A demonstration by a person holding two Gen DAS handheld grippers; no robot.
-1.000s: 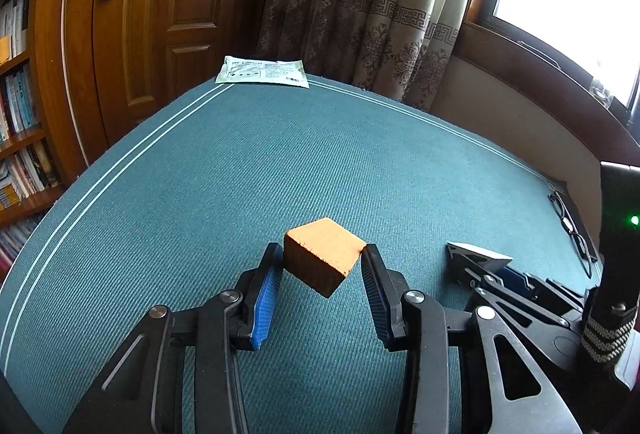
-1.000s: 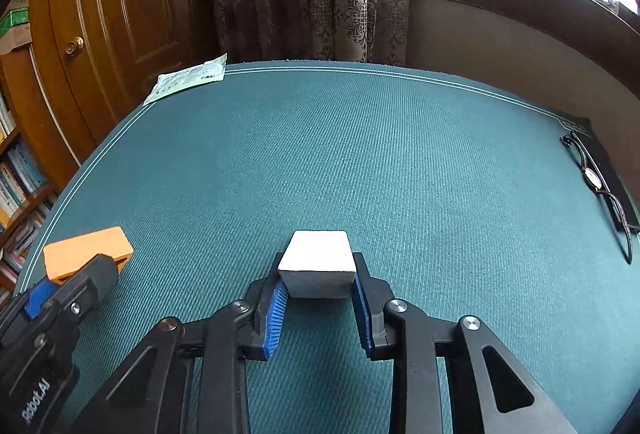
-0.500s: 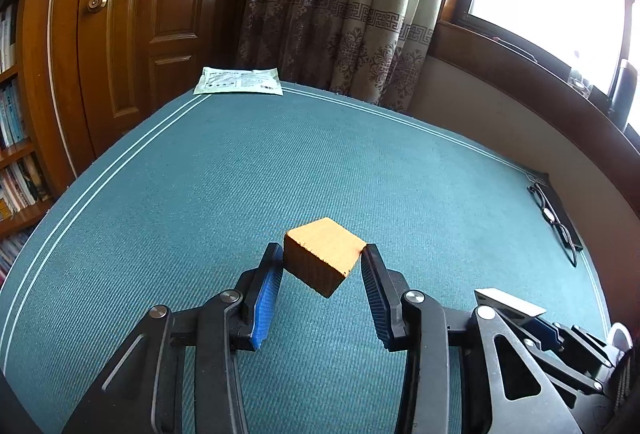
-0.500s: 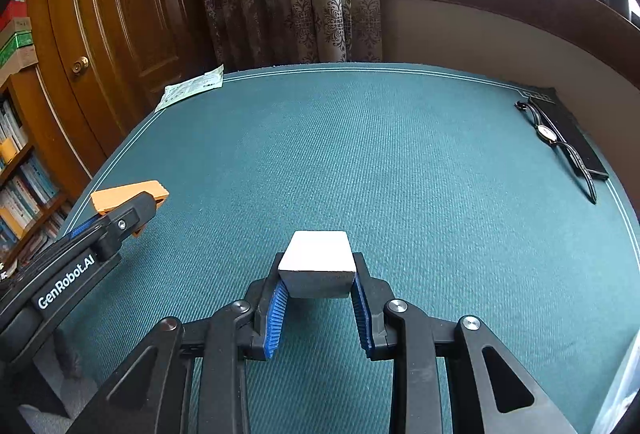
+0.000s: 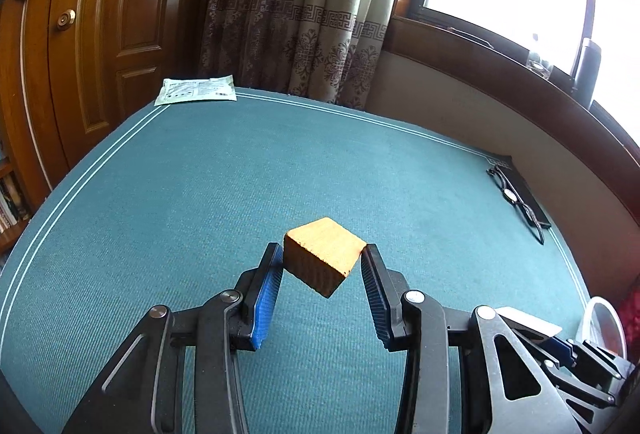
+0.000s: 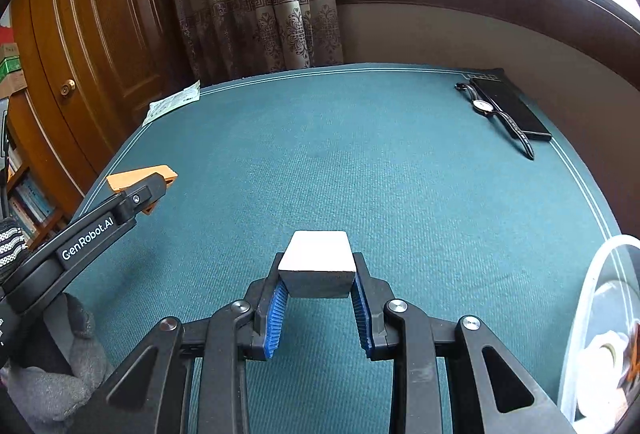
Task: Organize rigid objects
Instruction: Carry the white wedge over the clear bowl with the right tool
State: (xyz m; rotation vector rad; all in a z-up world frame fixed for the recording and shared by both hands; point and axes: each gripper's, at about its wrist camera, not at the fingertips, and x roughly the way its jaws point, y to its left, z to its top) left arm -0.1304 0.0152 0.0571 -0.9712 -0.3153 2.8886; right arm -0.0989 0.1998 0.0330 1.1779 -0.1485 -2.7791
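An orange block (image 5: 324, 258) hangs corner-down above the teal table mat (image 5: 280, 170), with my left gripper (image 5: 323, 261) shut on it. The same orange block (image 6: 138, 180) shows at the left of the right wrist view, in the left gripper's fingers (image 6: 136, 198). My right gripper (image 6: 318, 274) is shut on a white block (image 6: 318, 262), held above the mat (image 6: 360, 162). In the left wrist view the white block (image 5: 528, 322) and the right gripper's fingers (image 5: 580, 354) sit at the lower right.
A clear round container (image 6: 600, 334) with small items inside stands at the right edge. A watch (image 6: 492, 110) and a dark flat case (image 6: 508, 106) lie at the far right corner. A printed packet (image 5: 196, 90) lies at the far left corner. Curtains, a wooden door and a bookshelf surround the table.
Both grippers have moved to the right over the mat with their blocks still held. The container has come into view at the right, and the watch now sits further in.
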